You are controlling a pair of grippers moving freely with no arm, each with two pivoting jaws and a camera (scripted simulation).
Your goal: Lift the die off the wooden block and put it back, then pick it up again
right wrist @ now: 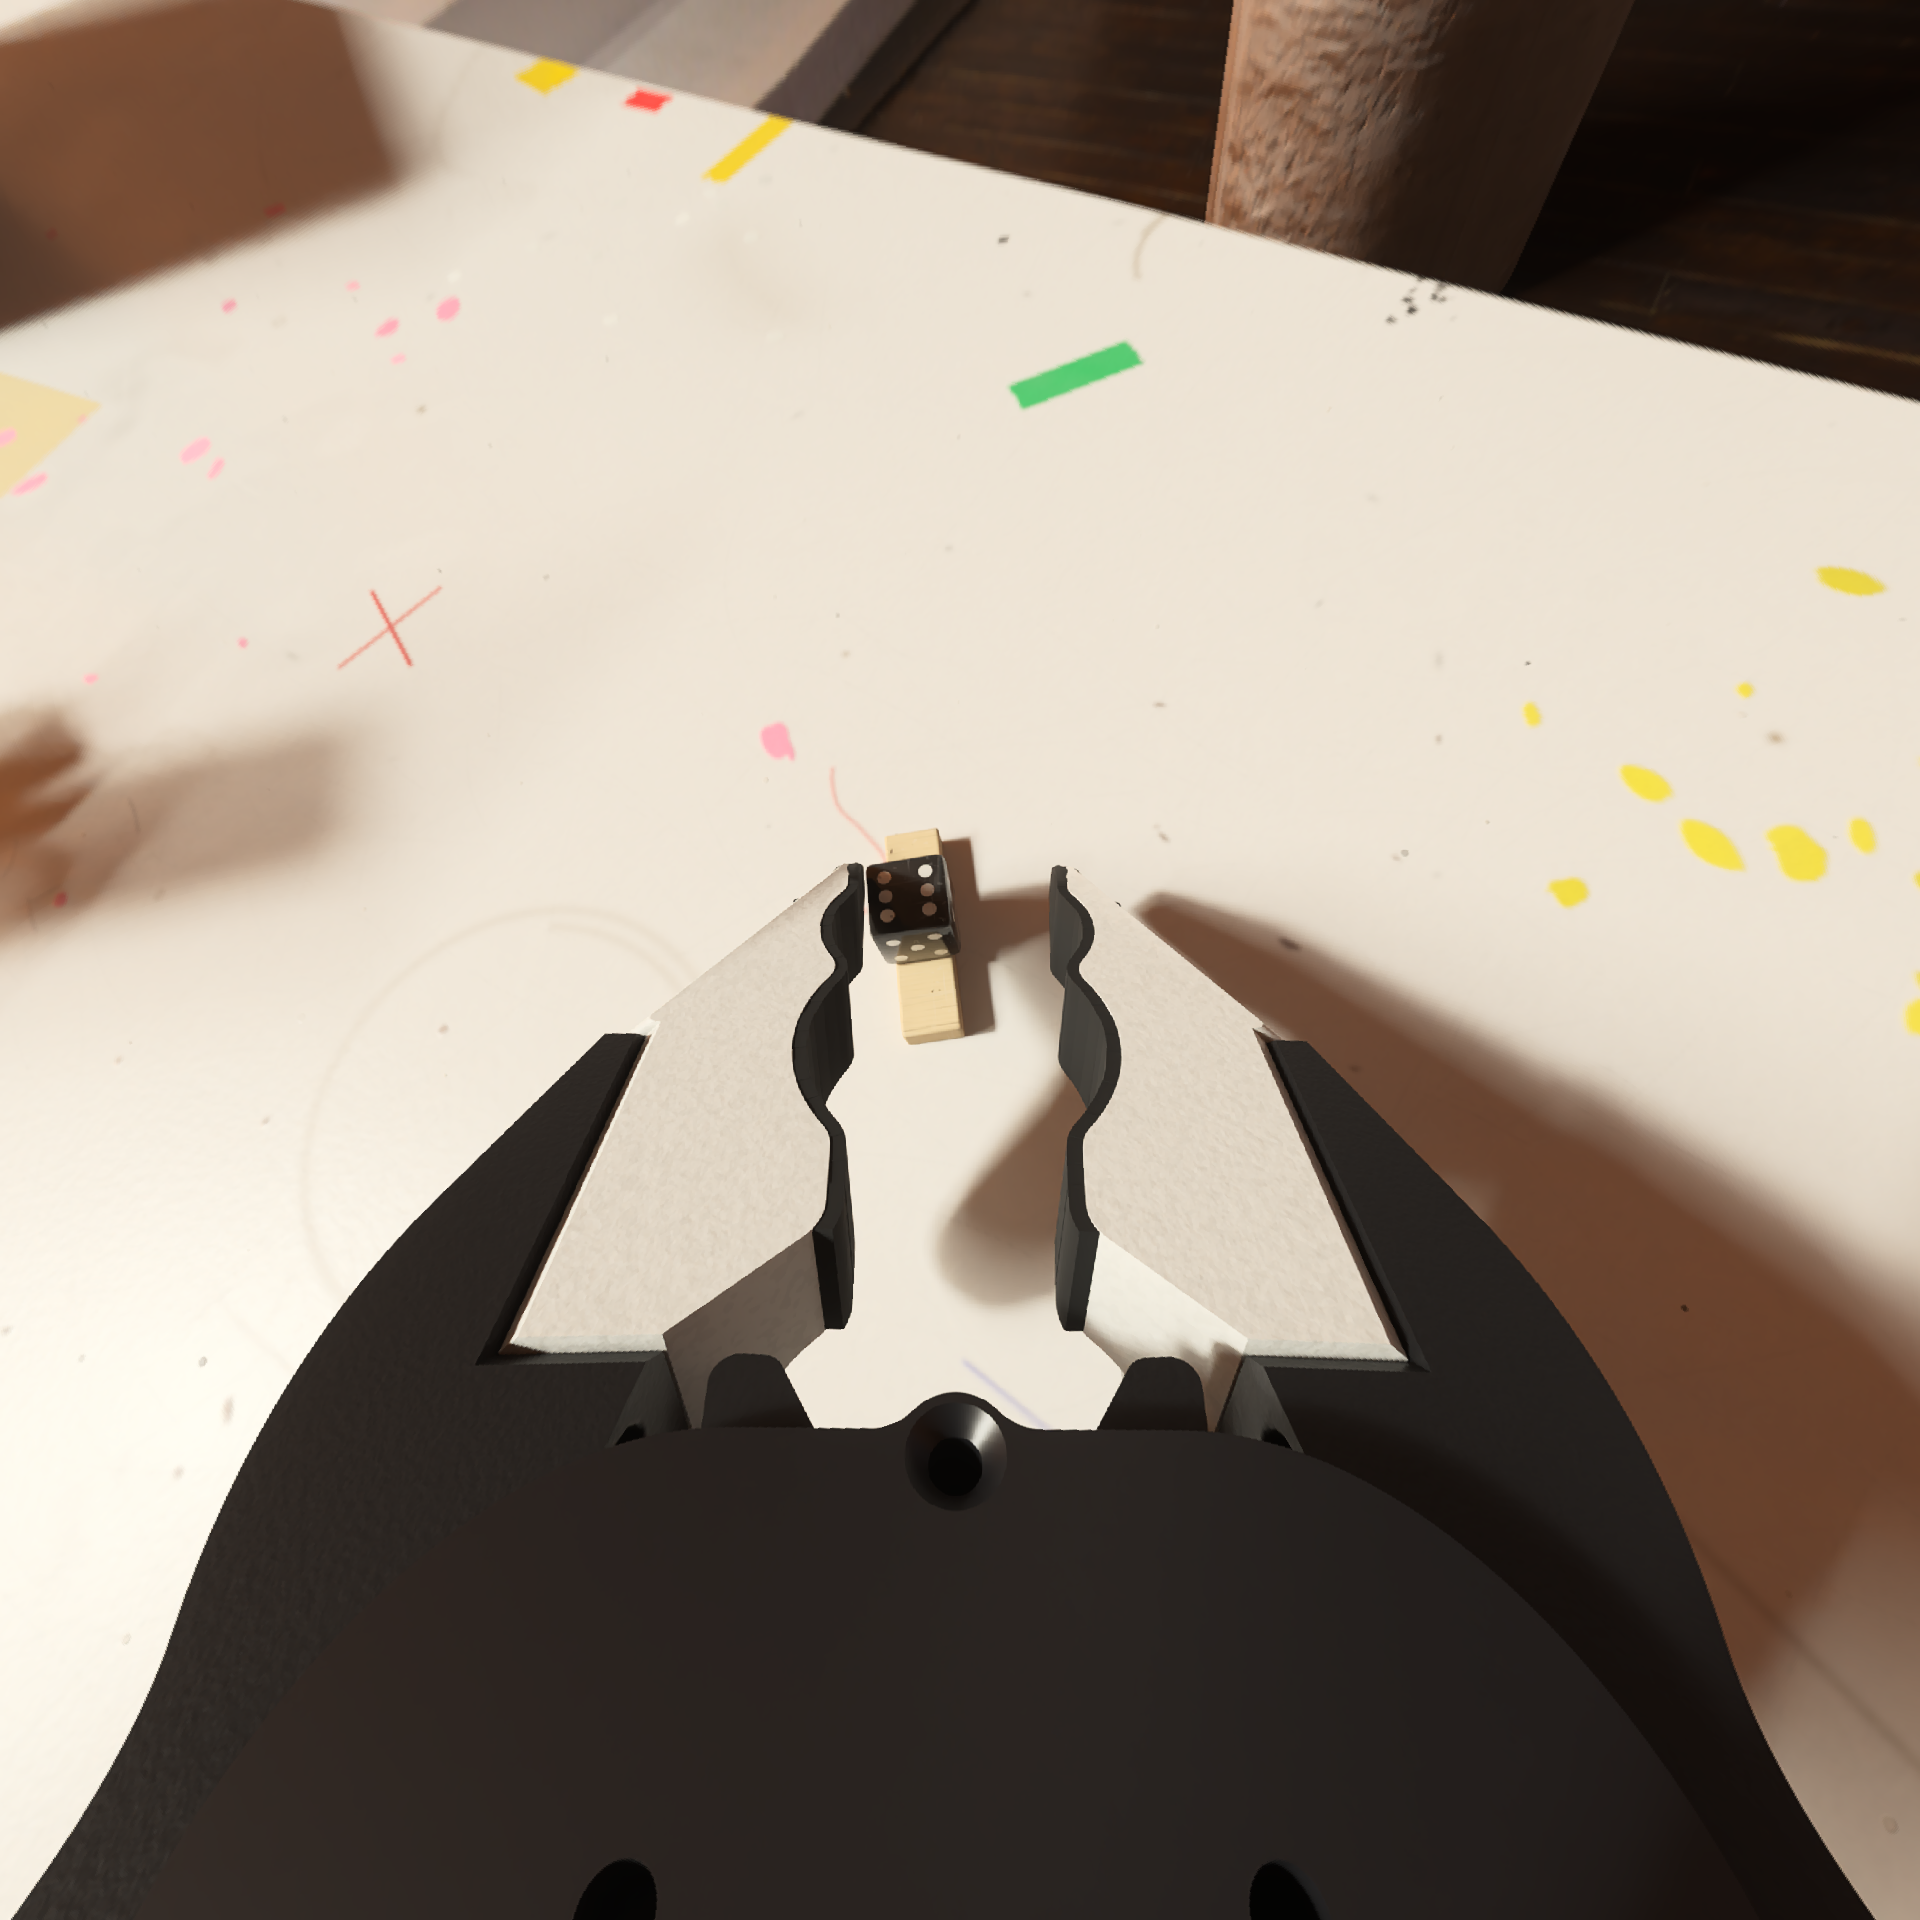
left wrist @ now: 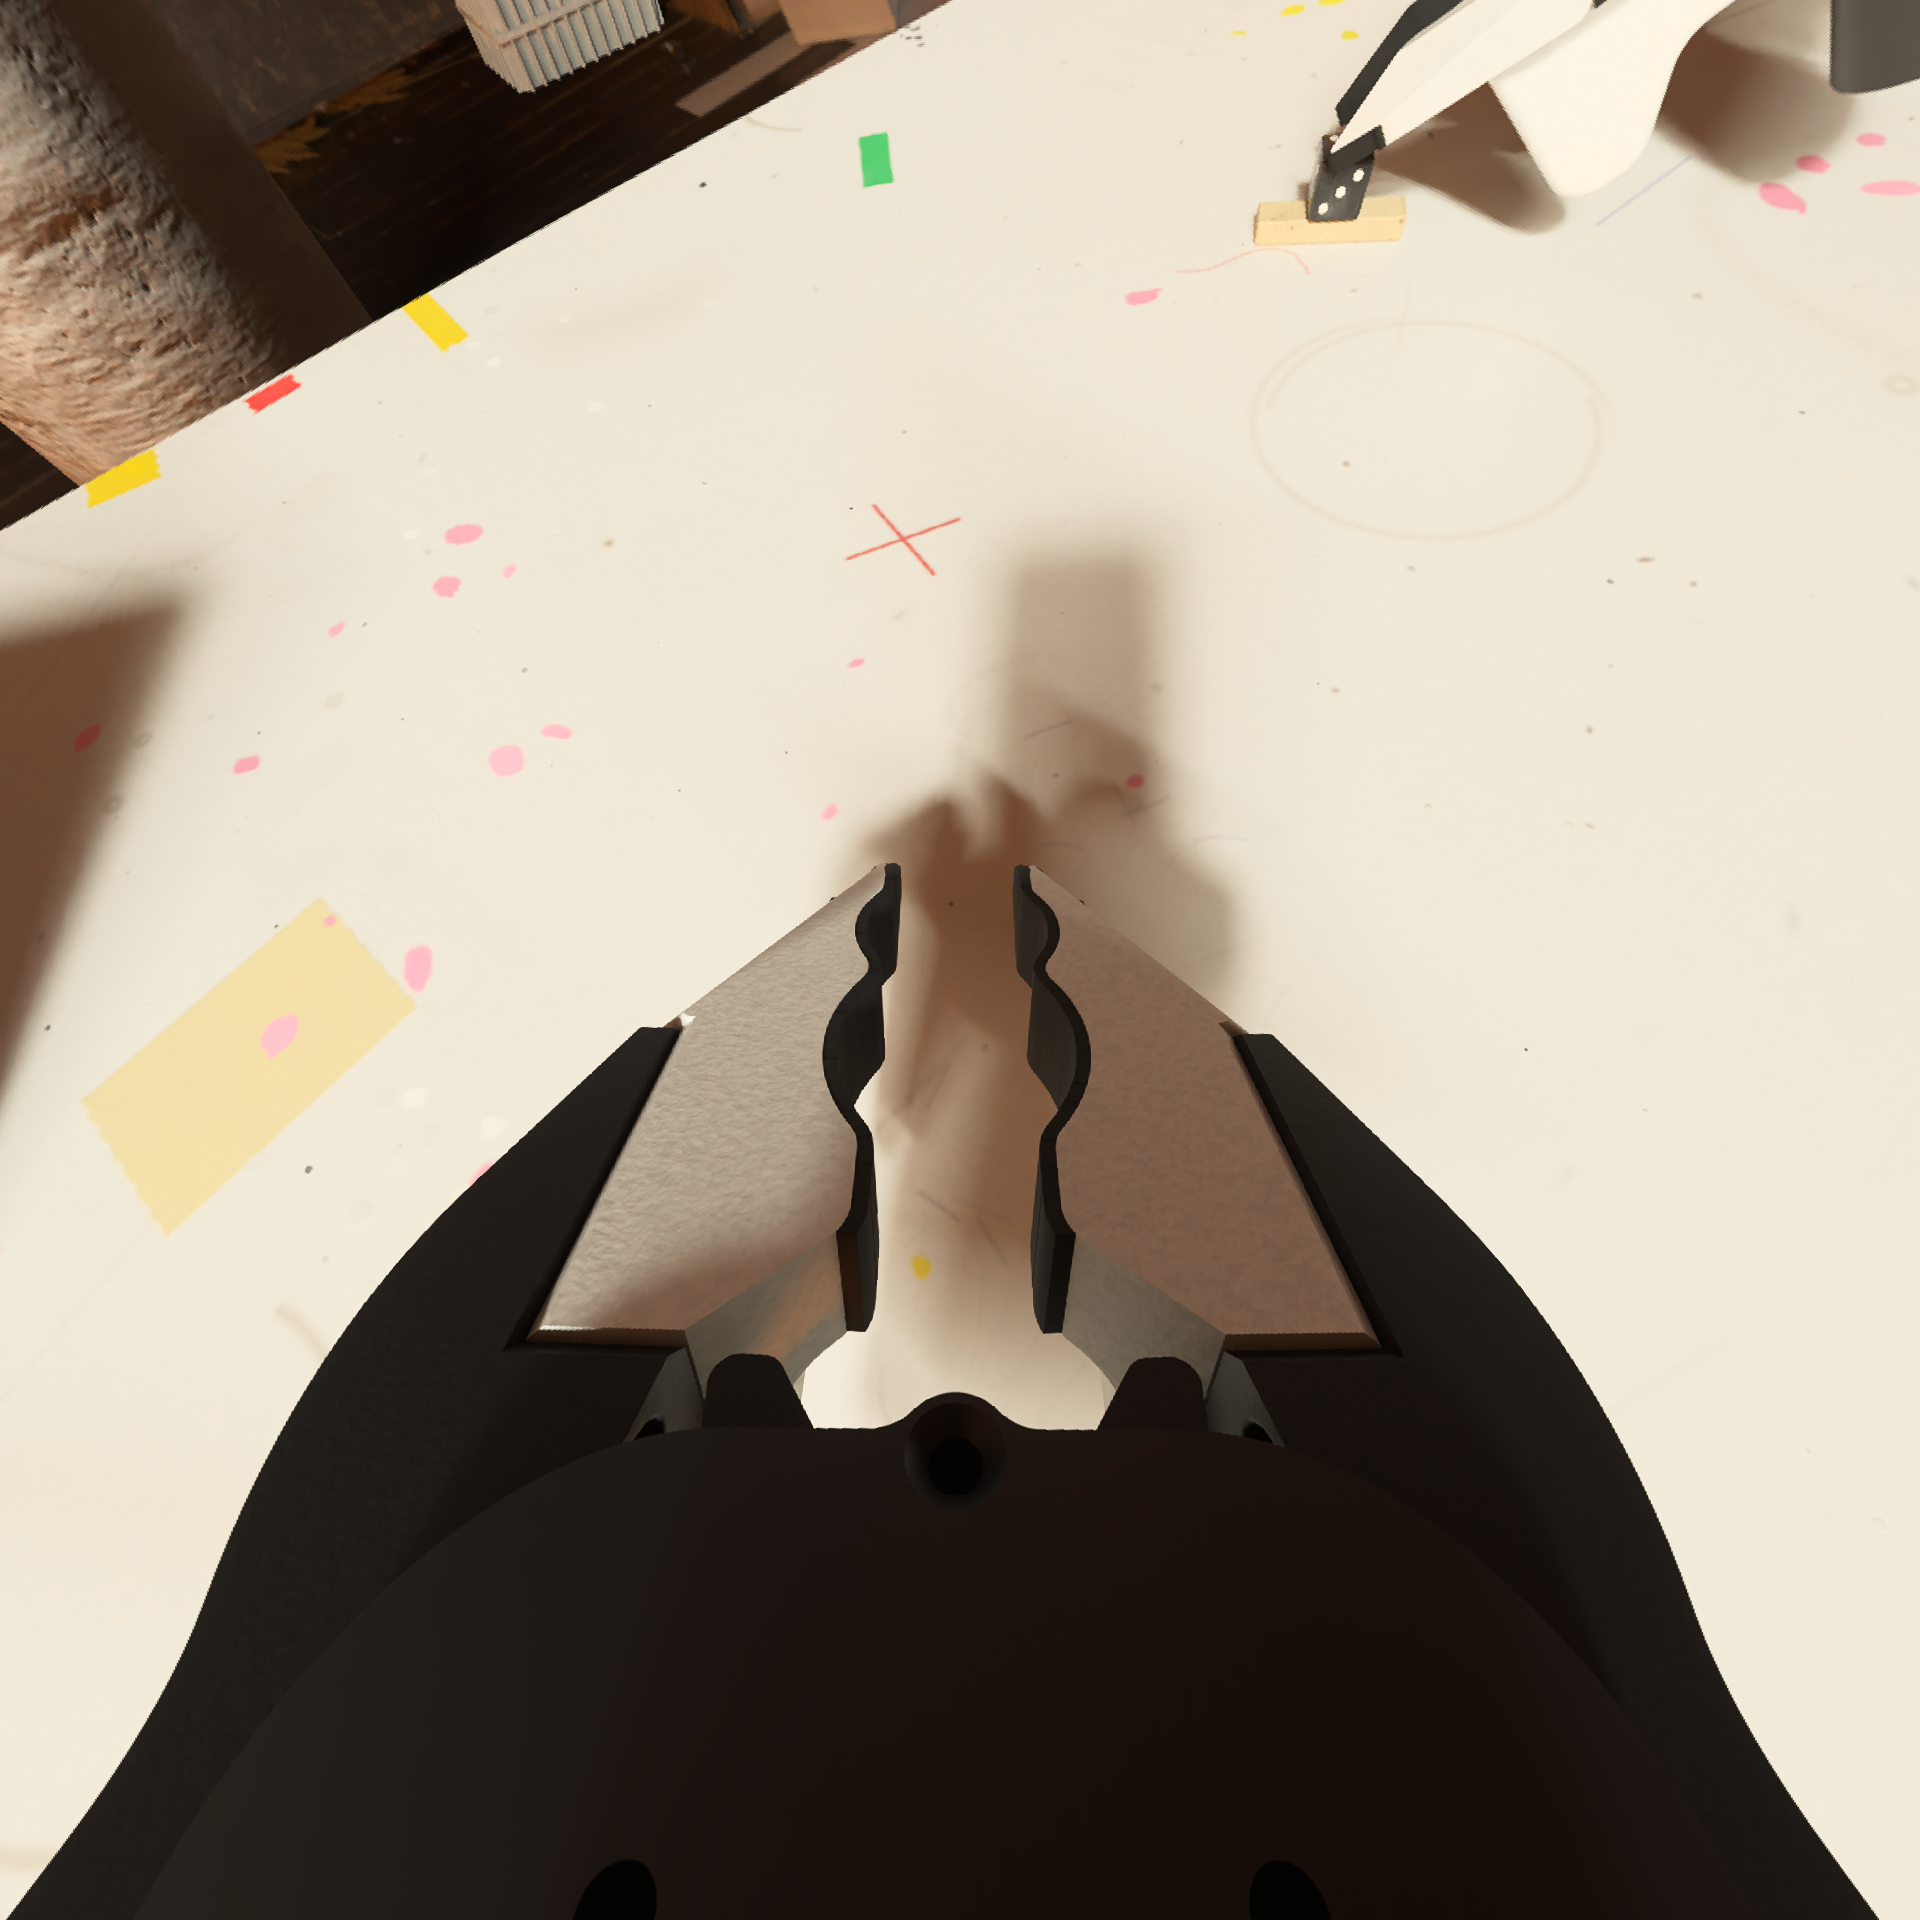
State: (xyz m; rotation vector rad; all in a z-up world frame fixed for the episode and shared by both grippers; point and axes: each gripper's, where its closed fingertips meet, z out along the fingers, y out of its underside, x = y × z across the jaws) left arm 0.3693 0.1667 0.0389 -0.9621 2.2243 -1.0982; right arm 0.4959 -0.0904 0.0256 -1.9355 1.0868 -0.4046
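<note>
The right gripper [right wrist: 956,883] hangs low over the white table [right wrist: 1351,582] with its jaws spread wide, and the black die [right wrist: 912,906] sits between its fingertips, close against the inner edge of the left finger [right wrist: 836,925], while a clear gap separates it from the other finger. The die rests on the wooden block [right wrist: 930,997], a small pale strip that lies flat on the table and runs lengthwise away from the camera; the die stands near the block's far end, with white pips showing on its top and on the side facing the camera. From the left wrist view the same scene shows far off at the upper right: the die [left wrist: 1340,189] stands on the block [left wrist: 1330,221], and a dark fingertip of the right gripper [left wrist: 1351,140] reaches down to the die's top edge; whether it presses on the die cannot be told from here. The left gripper [left wrist: 956,883] hovers well apart from the block over a bare part of the table [left wrist: 623,831], its jaws set at a narrow gap with nothing between them, and its shadow falls on the surface just ahead. The table carries pink and yellow paint spots, a thin red cross [left wrist: 902,540], a faint drawn circle [left wrist: 1429,428], a green strip of tape [left wrist: 876,160] and a pale yellow patch [left wrist: 244,1060].
</note>
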